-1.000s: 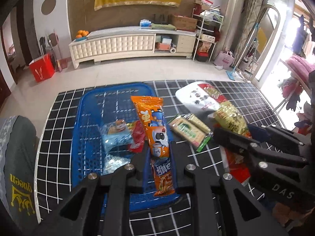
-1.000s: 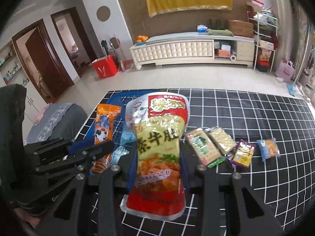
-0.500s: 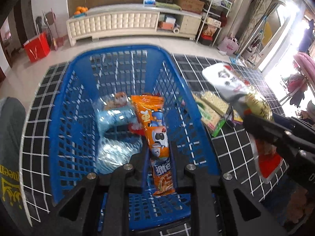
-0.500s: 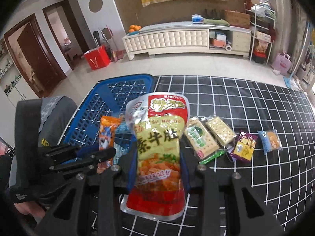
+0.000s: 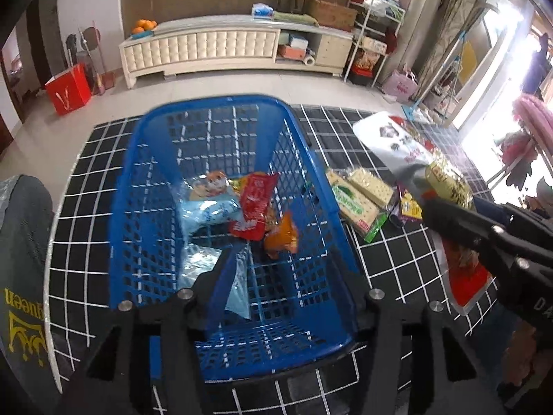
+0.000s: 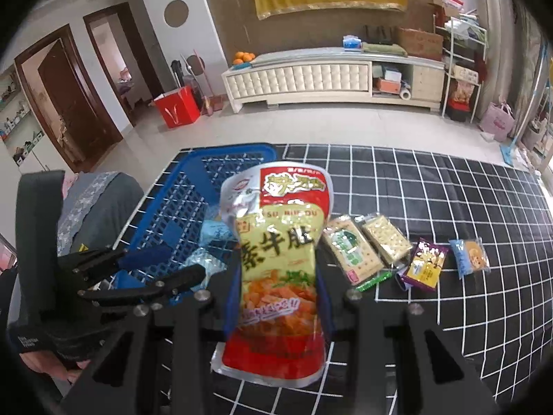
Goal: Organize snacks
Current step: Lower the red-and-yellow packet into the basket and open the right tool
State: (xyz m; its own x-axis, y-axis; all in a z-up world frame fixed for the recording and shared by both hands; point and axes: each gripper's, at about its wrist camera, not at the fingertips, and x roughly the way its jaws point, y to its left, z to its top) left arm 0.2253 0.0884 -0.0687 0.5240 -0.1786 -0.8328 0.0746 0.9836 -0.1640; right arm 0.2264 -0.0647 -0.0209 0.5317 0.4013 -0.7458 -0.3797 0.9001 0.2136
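A blue plastic basket (image 5: 311, 159) stands on the black grid mat. My left gripper (image 5: 280, 297) is open and empty over its near end. An orange snack pack (image 5: 281, 235) lies inside beside a red pack (image 5: 254, 204) and light blue packs (image 5: 207, 207). My right gripper (image 6: 276, 280) is shut on a large yellow-and-red snack bag (image 6: 280, 256), held upright above the mat, right of the basket (image 6: 193, 186). That bag also shows in the left wrist view (image 5: 411, 152).
Two cracker packs (image 6: 363, 245), a purple pack (image 6: 425, 266) and a small blue cookie pack (image 6: 470, 257) lie on the mat (image 6: 449, 190) to the right of the basket. A grey cushioned seat (image 5: 20, 242) is at the left. A white cabinet (image 6: 311, 79) stands across the floor.
My left gripper has opened and let go of the orange pack, which now lies in the basket. The right gripper still holds the bag and has shifted little.
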